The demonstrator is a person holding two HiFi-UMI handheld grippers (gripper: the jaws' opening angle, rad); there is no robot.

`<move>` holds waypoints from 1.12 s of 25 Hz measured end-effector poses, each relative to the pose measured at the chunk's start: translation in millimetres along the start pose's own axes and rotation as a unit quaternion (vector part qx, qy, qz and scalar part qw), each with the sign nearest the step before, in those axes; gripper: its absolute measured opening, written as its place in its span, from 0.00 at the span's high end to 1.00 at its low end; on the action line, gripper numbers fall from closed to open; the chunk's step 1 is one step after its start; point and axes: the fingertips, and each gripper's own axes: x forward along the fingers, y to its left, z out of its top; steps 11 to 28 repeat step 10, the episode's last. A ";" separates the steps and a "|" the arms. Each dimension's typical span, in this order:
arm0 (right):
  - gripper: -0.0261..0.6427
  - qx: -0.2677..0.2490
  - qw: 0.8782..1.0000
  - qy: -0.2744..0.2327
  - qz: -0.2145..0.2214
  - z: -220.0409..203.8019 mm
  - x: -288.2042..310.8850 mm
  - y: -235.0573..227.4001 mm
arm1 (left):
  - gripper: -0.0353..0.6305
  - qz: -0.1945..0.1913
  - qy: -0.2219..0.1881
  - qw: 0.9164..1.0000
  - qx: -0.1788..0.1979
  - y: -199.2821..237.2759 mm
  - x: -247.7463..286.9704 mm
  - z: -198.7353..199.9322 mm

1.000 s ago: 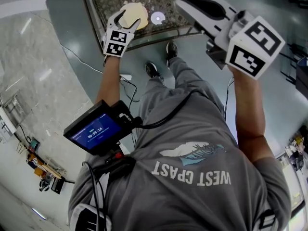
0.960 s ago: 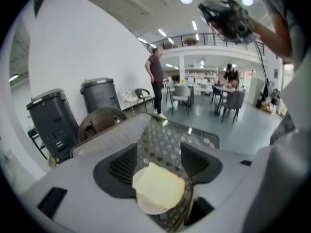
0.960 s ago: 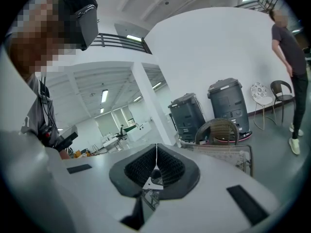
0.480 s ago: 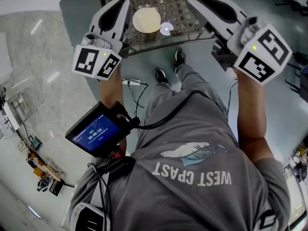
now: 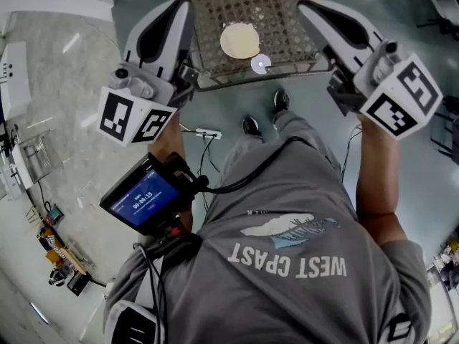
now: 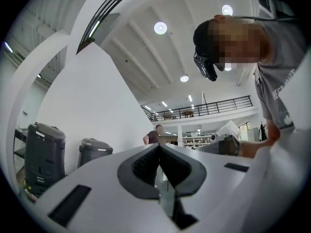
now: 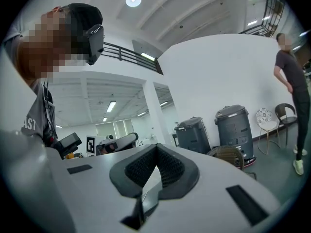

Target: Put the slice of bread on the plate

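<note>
left claw point(image 6: 159, 148) and right claw point(image 7: 155, 147) both closed, empty, held either side of round bread slice point(image 5: 239, 40), apparently lying directly on wicker table point(image 5: 287, 6) beside small pale disc point(image 5: 260, 64).

The slice of bread point(image 5: 239, 40) is pale tan; the worktop point(image 5: 281, 6) is brown woven lattice; left gripper point(image 6: 159, 150) and right gripper point(image 7: 155, 148) are white, their fingers point(image 6: 181, 171) dark grey and ribbed; cubes point(image 5: 133, 117) carry black-and-white squares.

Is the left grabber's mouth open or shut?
Shut. The left gripper has its dark pads pressed together at the tip, with nothing between them.
</note>
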 end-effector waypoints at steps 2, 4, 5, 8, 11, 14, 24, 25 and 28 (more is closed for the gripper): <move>0.95 -0.010 1.000 -0.003 -0.001 10.3 -0.1 10.4 | 0.94 -0.002 -0.008 1.000 0.007 -2.1 -7.0 16.6; 0.95 -0.016 1.000 -0.006 -0.002 18.2 -0.8 18.8 | 0.94 -0.005 -0.016 1.000 0.008 -3.4 -12.4 29.0; 0.95 -0.017 1.000 -0.006 -0.003 20.7 -1.4 22.2 | 0.94 -0.006 -0.019 1.000 0.008 -3.9 -14.8 33.6; 0.95 -0.010 1.000 -0.009 -0.007 23.1 -6.6 29.4 | 0.94 -0.011 -0.024 1.000 0.008 -7.3 -19.4 42.3; 0.95 -0.010 1.000 -0.011 -0.010 25.6 -10.1 33.8 | 0.94 -0.015 -0.025 1.000 0.009 -10.4 -20.9 46.4; 0.95 -0.010 1.000 -0.011 -0.010 25.6 -10.1 33.8 | 0.94 -0.015 -0.025 1.000 0.009 -10.4 -20.9 46.4; 0.95 -0.010 1.000 -0.011 -0.010 25.6 -10.1 33.8 | 0.94 -0.015 -0.025 1.000 0.009 -10.4 -20.9 46.4; 0.95 -0.010 1.000 -0.011 -0.010 25.6 -10.1 33.8 | 0.94 -0.015 -0.025 1.000 0.009 -10.4 -20.9 46.4; 0.95 -0.010 1.000 -0.011 -0.010 25.6 -10.1 33.8 | 0.94 -0.015 -0.025 1.000 0.009 -10.4 -20.9 46.4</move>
